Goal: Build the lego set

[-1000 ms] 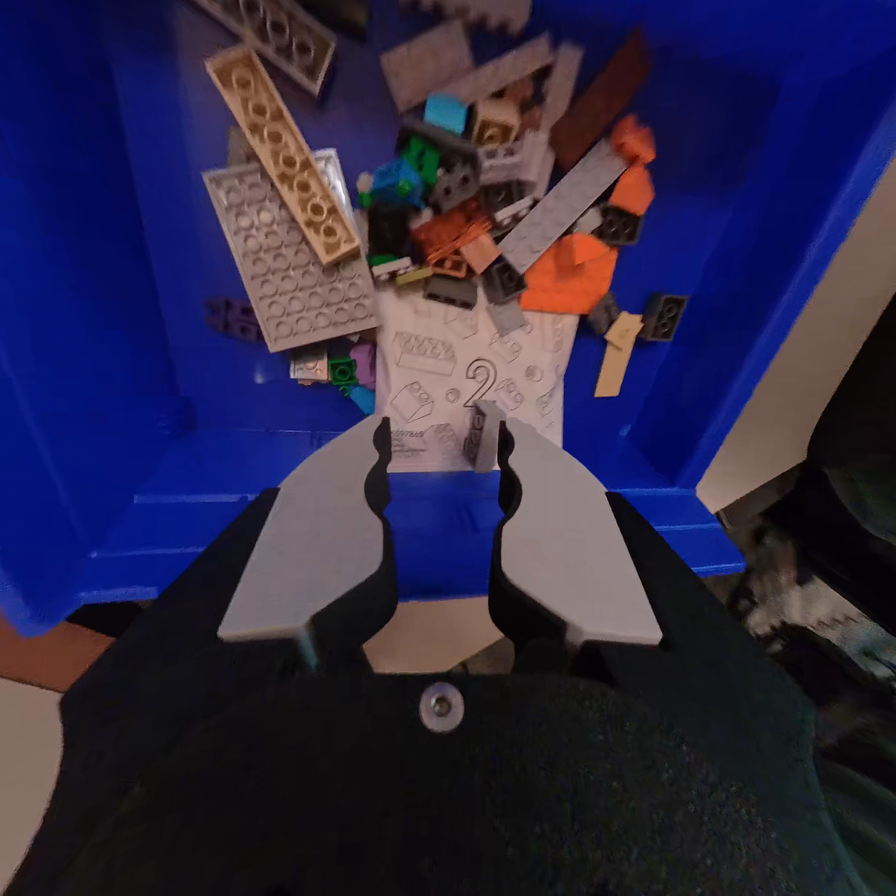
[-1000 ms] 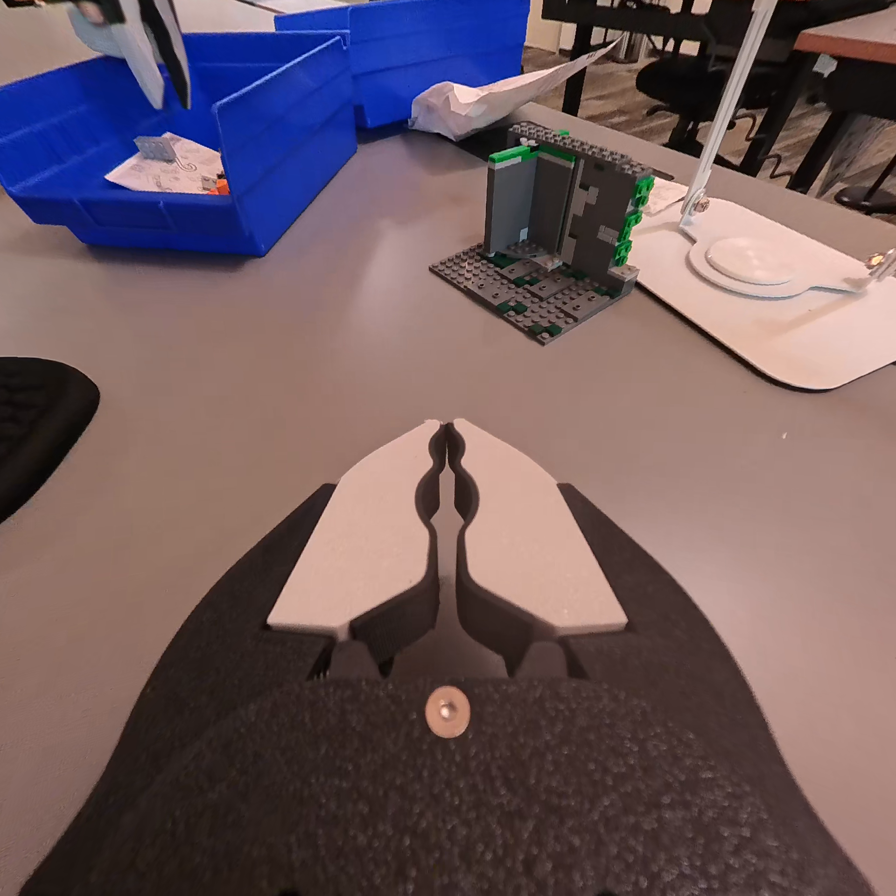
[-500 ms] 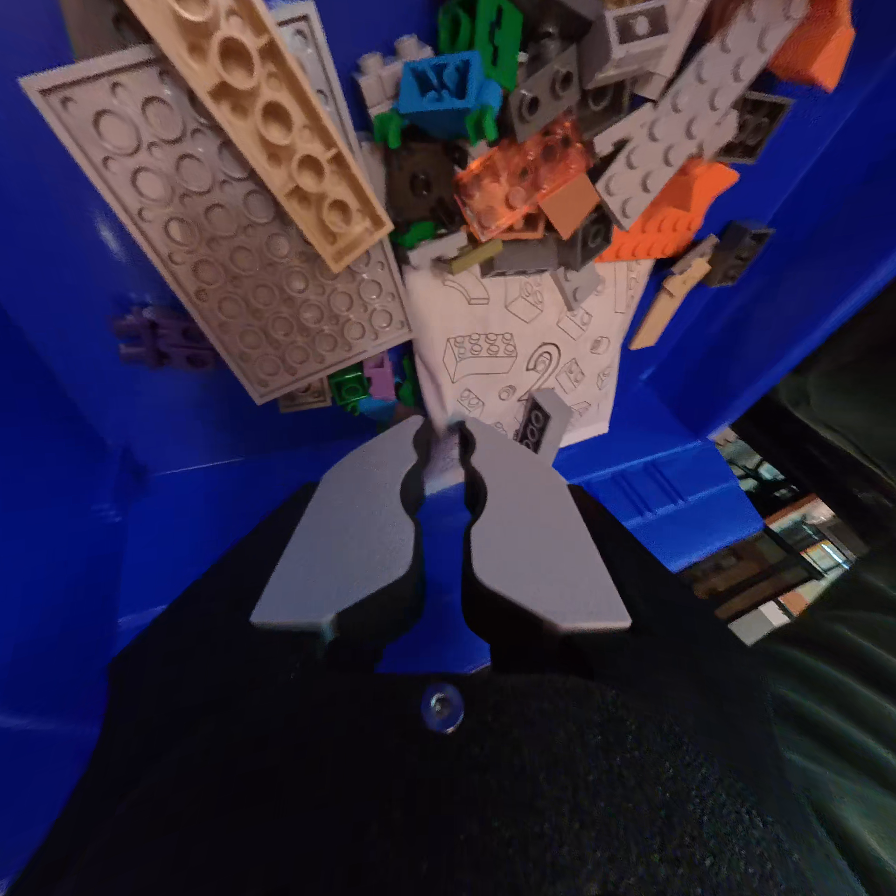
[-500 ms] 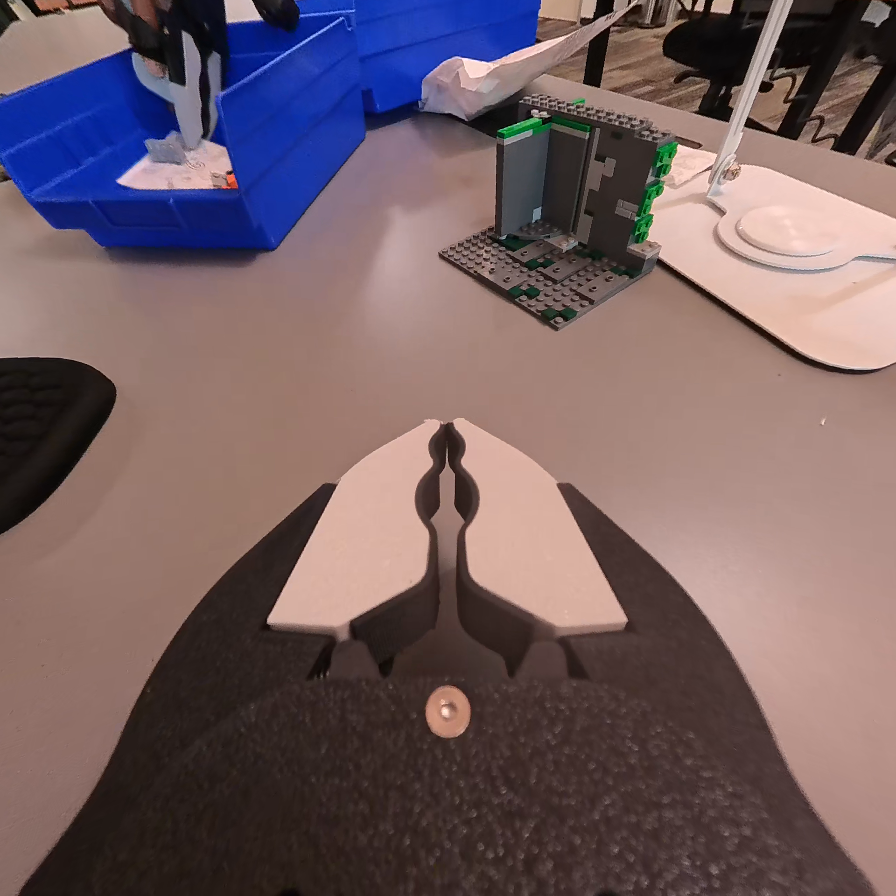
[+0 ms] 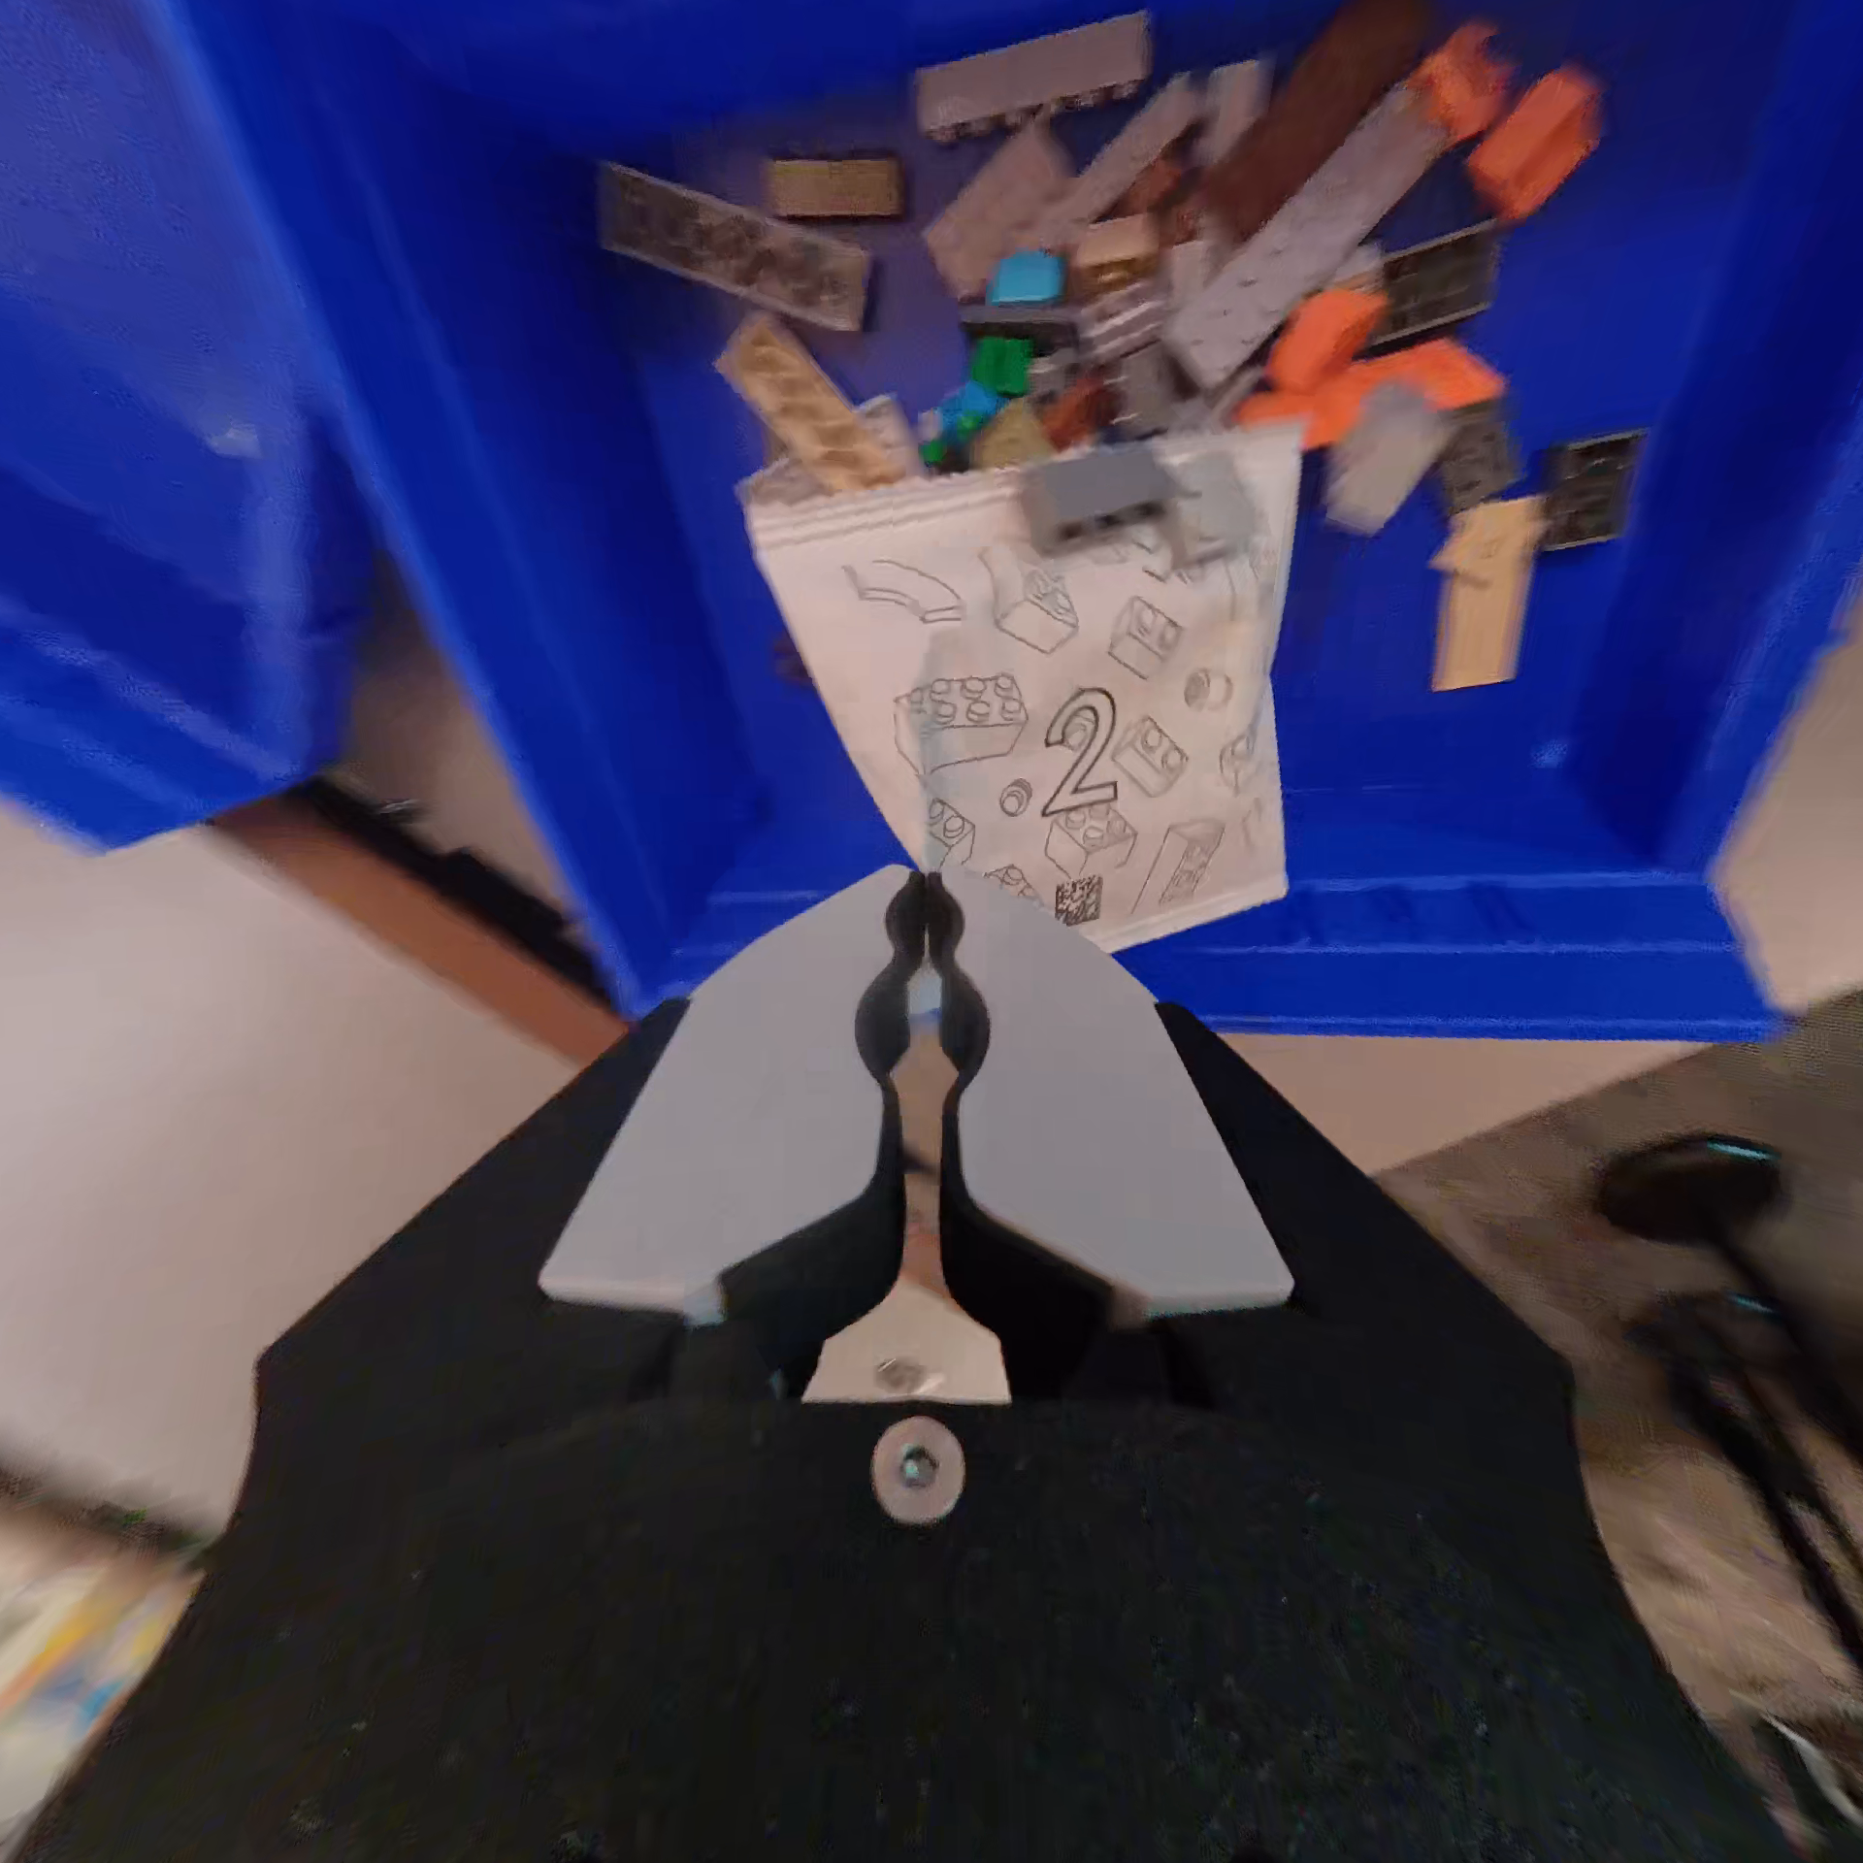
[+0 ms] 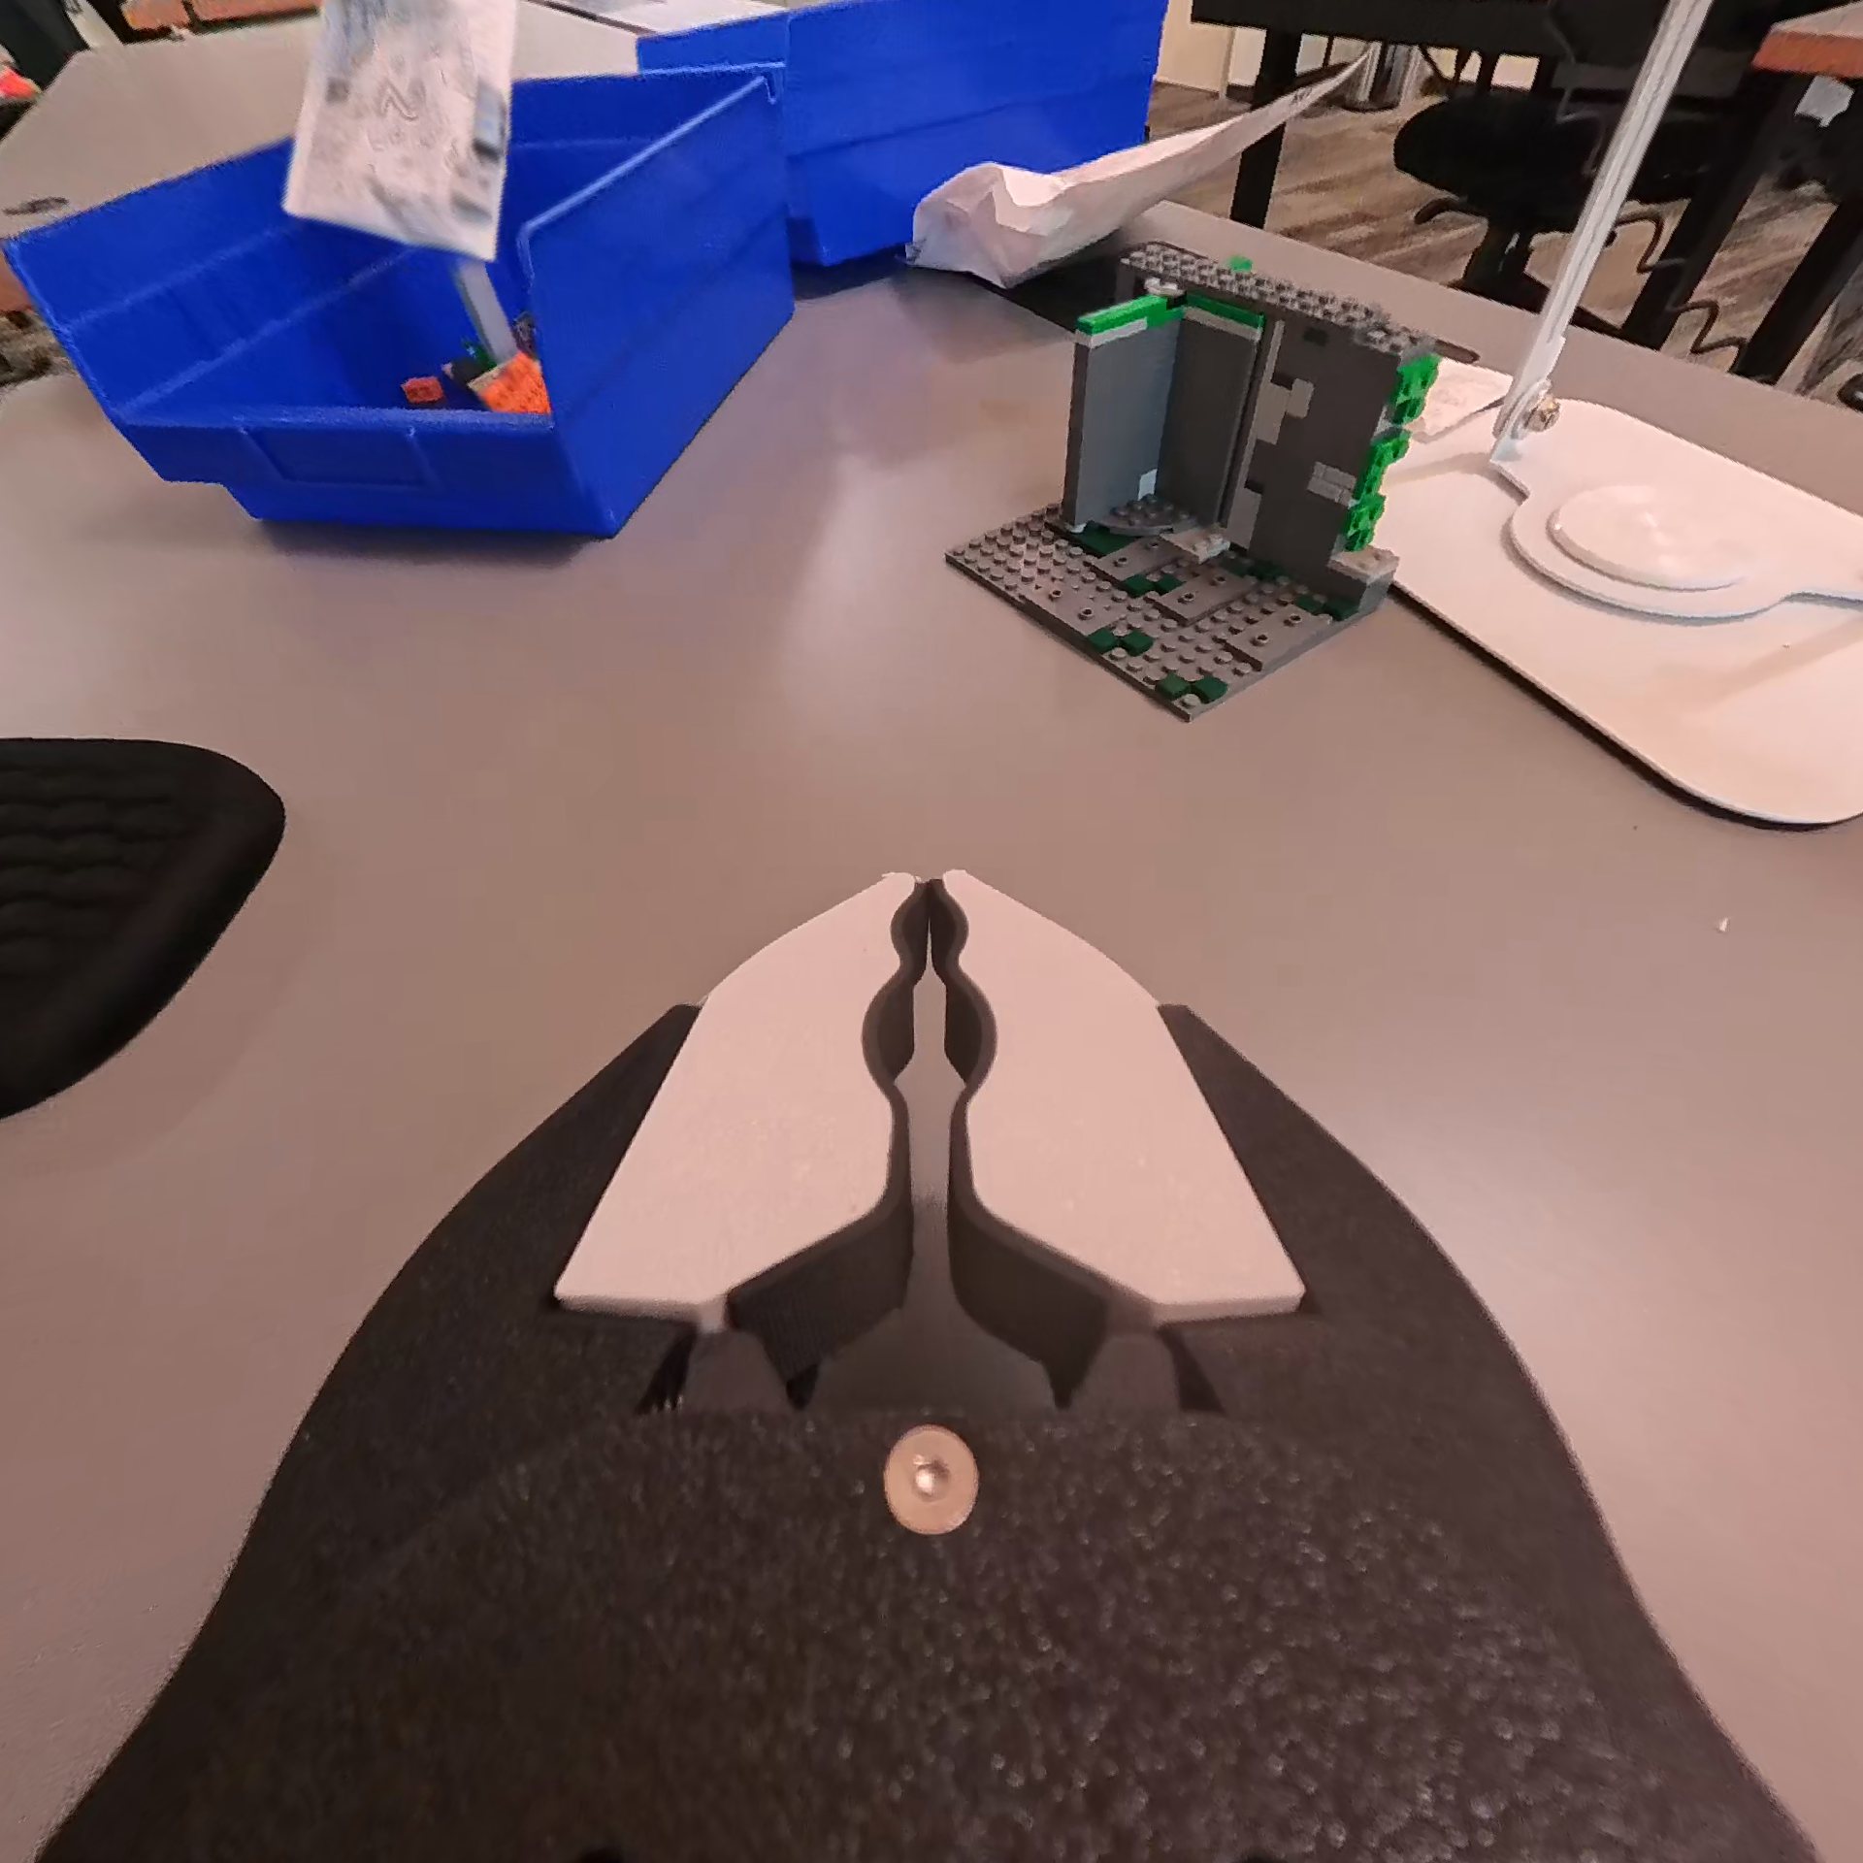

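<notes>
My left gripper (image 5: 925, 885) is shut on the corner of a white paper bag (image 5: 1059, 686) printed with brick drawings and holds it up above a blue bin (image 5: 423, 333). Loose bricks slide off the bag's far edge, among them a grey one (image 5: 1104, 496). Several grey, tan, orange and green bricks (image 5: 1159, 302) lie in the bin. The bag also shows in the right wrist view (image 6: 403, 121), lifted over the bin (image 6: 655, 302). My right gripper (image 6: 927, 882) is shut and empty above the grey table (image 6: 706, 726). A part-built grey and green lego model (image 6: 1240, 474) stands on the table.
A second blue bin (image 6: 958, 111) and crumpled white paper (image 6: 1059, 202) sit behind. A white lamp base (image 6: 1663, 605) lies at the right. A black pad (image 6: 101, 907) lies at the left edge. Chairs and desks stand beyond the table.
My left gripper shut on the bag's edge and lifted it out of the bin, pulling back; bricks are sliding off it. The right gripper has hardly moved.
</notes>
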Motion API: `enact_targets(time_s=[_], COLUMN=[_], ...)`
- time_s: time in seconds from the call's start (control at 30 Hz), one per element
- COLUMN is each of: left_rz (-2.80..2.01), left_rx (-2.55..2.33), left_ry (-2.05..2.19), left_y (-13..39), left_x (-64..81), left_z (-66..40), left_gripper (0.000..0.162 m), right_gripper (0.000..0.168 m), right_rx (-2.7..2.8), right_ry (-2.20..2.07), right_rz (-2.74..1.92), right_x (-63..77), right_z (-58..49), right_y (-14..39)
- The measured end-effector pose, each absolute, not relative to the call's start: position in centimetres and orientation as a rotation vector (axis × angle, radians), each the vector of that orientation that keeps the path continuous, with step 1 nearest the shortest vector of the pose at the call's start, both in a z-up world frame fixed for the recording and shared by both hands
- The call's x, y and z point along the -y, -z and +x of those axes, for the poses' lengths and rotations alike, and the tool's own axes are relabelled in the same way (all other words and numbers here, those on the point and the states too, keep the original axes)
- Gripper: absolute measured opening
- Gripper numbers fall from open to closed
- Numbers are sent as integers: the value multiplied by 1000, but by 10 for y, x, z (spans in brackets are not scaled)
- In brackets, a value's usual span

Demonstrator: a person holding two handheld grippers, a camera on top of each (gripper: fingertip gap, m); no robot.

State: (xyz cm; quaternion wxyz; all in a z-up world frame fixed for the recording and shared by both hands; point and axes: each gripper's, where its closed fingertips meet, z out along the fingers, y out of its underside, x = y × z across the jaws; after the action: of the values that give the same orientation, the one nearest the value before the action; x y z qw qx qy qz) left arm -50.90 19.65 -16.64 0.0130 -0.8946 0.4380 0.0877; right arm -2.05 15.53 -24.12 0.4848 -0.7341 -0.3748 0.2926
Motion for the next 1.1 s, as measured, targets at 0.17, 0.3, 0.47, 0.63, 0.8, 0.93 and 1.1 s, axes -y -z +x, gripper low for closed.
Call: enact_targets(time_s=[0.17, 0.3, 0.47, 0.63, 0.8, 0.93, 1.1], left_rz=[-2552, -2484, -2391, -2190, -2005, -1915, -1872], left_rx=[-1422, -1381, -1246, -1178, -1127, -1073, -1010], left_ry=[-714, -691, -433, -67, 238, 483, 653], left_y=[142, 138, 124, 111, 128, 151, 176], left_x=[-203, -195, -190, -182, -173, -168, -165], left_z=[-503, -478, -424, -330, -228, -156, -100], left_gripper=[0, 0, 0, 0, 0, 0, 0], right_gripper=[0, 0, 0, 3, 30, 47, 37], right_rx=[916, 917, 918, 880, 835, 770, 693], right_ry=[-682, -685, -735, -885, -1013, -1076, -1038], right_rz=[-1759, -1750, -1727, -1689, -1666, -1661, -1635], right_x=[-155, -153, -147, -138, -128, -125, -133], right_z=[-19, -20, -25, -33, -42, -45, -35], right_y=[235, 233, 227, 211, 194, 182, 173])
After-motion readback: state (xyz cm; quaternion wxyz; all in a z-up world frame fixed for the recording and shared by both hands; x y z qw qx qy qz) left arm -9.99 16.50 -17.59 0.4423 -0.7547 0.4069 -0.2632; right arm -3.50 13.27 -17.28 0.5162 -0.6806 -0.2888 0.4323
